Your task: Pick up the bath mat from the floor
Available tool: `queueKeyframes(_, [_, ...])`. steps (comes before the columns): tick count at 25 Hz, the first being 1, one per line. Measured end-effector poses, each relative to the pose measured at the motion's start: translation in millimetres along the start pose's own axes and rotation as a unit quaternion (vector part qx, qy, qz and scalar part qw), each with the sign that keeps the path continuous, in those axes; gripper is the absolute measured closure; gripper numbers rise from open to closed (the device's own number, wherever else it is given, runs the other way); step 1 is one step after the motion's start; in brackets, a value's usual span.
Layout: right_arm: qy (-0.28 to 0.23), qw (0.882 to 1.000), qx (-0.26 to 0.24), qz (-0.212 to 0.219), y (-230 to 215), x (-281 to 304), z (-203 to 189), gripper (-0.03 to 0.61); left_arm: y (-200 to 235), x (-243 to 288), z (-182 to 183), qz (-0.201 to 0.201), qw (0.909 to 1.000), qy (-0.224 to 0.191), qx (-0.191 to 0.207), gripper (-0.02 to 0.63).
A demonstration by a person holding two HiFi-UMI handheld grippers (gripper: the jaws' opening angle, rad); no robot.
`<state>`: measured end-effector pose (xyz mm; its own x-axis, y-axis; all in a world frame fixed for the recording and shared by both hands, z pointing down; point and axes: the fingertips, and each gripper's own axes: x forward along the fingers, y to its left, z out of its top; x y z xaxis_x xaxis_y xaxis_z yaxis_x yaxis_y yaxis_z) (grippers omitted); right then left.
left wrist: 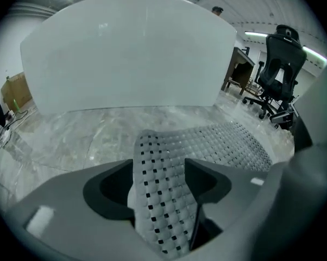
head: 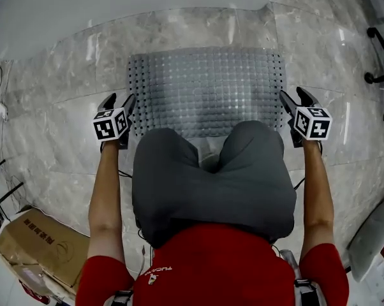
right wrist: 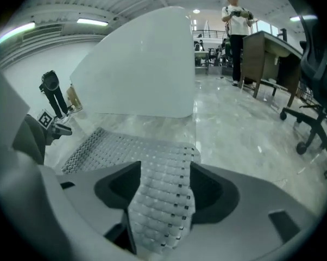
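Observation:
A grey perforated bath mat (head: 205, 91) lies flat on the marble floor in front of my knees. My left gripper (head: 118, 104) is at the mat's left edge and my right gripper (head: 295, 102) at its right edge. In the left gripper view the mat (left wrist: 212, 143) runs up between the jaws of the left gripper (left wrist: 159, 173), which stand apart around its edge without pressing on it. The right gripper view shows the same: the mat's edge (right wrist: 125, 151) passes through the right gripper (right wrist: 164, 178), whose jaws stand wide on either side of it.
A large white curved panel (head: 115, 5) stands just beyond the mat. An office chair (left wrist: 277, 69) is at the right, its base (head: 383, 62) near the mat's far right. A cardboard box (head: 39, 241) sits behind me on the left. A person (right wrist: 237, 26) stands by a desk (right wrist: 266, 53).

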<state>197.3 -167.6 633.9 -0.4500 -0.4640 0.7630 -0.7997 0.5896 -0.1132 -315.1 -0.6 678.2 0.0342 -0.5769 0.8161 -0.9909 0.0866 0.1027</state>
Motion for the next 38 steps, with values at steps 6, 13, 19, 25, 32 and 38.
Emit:
queueKeyframes(6, [0.056,0.998,0.021,-0.001,-17.7,32.2,-35.3,0.311,6.8,40.7,-27.2,-0.007,0.998,0.06,-0.018,0.305])
queueKeyframes(13, [0.105,0.993,0.053,-0.004,-38.7,70.6,-66.6,0.301,20.6,68.8,-54.1,-0.005,0.9922,0.12,-0.033,0.276])
queueKeyframes(19, [0.148,0.987,0.067,-0.017,-53.5,89.0,-91.1,0.296,24.8,82.6,-76.6,-0.012,0.9853,0.161,-0.056,0.256])
queueKeyframes(25, [0.176,0.982,0.072,-0.018,-56.4,103.3,-108.0,0.287,22.2,90.1,-82.8,-0.018,0.9817,0.182,-0.054,0.244])
queueKeyframes(32, [0.176,0.981,0.074,-0.035,-57.3,109.8,-115.4,0.285,23.0,92.6,-85.0,0.005,0.9802,0.194,-0.038,0.244])
queueKeyframes(38, [0.164,0.983,0.078,-0.028,-43.3,109.4,-112.8,0.364,15.2,90.0,-82.2,0.005,0.9848,0.173,-0.014,0.303])
